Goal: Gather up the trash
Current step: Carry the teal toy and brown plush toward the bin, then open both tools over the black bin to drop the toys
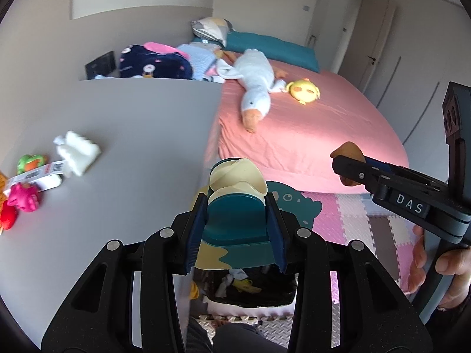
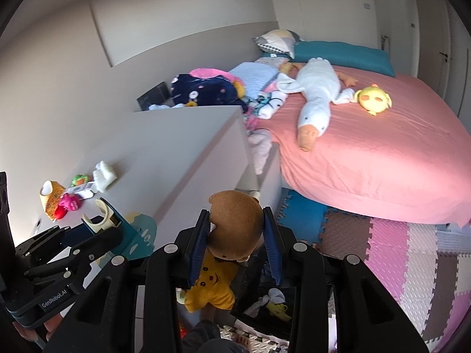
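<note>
My left gripper [image 1: 235, 223] is shut on a teal and cream plastic holder [image 1: 235, 188], held above a black-lined bin [image 1: 282, 297] that has scraps inside. My right gripper [image 2: 237, 229] is shut on the brown head of a plush bear [image 2: 235, 217] in a yellow shirt. In the left wrist view, the right gripper [image 1: 341, 166] reaches in from the right with a bit of the brown head showing. The left gripper [image 2: 97, 232] with the holder [image 2: 103, 214] shows at the lower left of the right wrist view. A crumpled white tissue [image 1: 78, 153] and a labelled wrapper [image 1: 44, 175] lie on the grey dresser top [image 1: 132, 117].
Small pink, green and red toys [image 1: 22, 198] sit at the dresser's left end. A pink bed [image 1: 309, 123] carries a white goose plush [image 1: 256, 88] and a yellow plush [image 1: 304, 89]. Foam mats [image 2: 412, 264] cover the floor. A hand [image 1: 441, 267] grips the right tool.
</note>
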Motion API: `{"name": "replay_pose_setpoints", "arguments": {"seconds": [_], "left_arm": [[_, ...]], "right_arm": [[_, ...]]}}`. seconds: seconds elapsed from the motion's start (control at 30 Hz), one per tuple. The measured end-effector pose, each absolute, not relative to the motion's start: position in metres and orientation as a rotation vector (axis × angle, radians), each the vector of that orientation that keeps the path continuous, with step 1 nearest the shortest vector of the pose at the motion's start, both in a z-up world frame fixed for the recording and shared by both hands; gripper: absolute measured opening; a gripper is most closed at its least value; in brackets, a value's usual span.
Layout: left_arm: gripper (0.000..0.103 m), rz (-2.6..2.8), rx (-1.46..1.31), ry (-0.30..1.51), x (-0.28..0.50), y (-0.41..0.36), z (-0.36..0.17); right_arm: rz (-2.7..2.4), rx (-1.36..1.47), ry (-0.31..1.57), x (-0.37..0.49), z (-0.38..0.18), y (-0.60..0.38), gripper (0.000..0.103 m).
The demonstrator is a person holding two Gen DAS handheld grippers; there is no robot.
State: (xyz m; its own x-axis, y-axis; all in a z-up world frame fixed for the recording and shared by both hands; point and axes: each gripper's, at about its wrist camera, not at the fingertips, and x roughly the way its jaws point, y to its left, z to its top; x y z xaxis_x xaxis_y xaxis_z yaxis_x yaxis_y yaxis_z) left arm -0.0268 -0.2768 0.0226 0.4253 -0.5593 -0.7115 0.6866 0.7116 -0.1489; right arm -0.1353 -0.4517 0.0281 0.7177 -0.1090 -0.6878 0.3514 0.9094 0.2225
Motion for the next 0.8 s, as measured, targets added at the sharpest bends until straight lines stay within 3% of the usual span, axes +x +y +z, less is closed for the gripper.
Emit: {"name": "replay_pose_setpoints", "arguments": {"seconds": [0.4,0.43,0.47,0.5,0.73,0.8], "left_arm": [[0.040,-0.910,0.280,0.897,-0.041,-0.336,-0.001],[0.053,-0.926,0.303,0.911,-0.042,-0.343,-0.005],[0.079,-0.928,0.329,0.915,-0.043,-0.348,-0.008],[0.087,-0.911,0.356,0.894,-0.046,-0.352,-0.010],[0.090,-0.884,0.380,0.844,-0.046,-0.352,-0.007],[0.090,-0.873,0.381,0.840,-0.044,-0.348,-0.007]], "right_arm": [[-0.365,0.391,0.776,-0.155,0.008,-0.495,0.040],[-0.398,0.381,0.788,-0.154,0.006,-0.499,0.044],[-0.427,0.375,0.792,-0.155,0.004,-0.502,0.058],[-0.452,0.371,0.792,-0.156,0.003,-0.505,0.061],[-0.495,0.393,0.792,-0.161,-0.003,-0.518,0.064],[-0.494,0.393,0.787,-0.162,-0.002,-0.518,0.070]]}}
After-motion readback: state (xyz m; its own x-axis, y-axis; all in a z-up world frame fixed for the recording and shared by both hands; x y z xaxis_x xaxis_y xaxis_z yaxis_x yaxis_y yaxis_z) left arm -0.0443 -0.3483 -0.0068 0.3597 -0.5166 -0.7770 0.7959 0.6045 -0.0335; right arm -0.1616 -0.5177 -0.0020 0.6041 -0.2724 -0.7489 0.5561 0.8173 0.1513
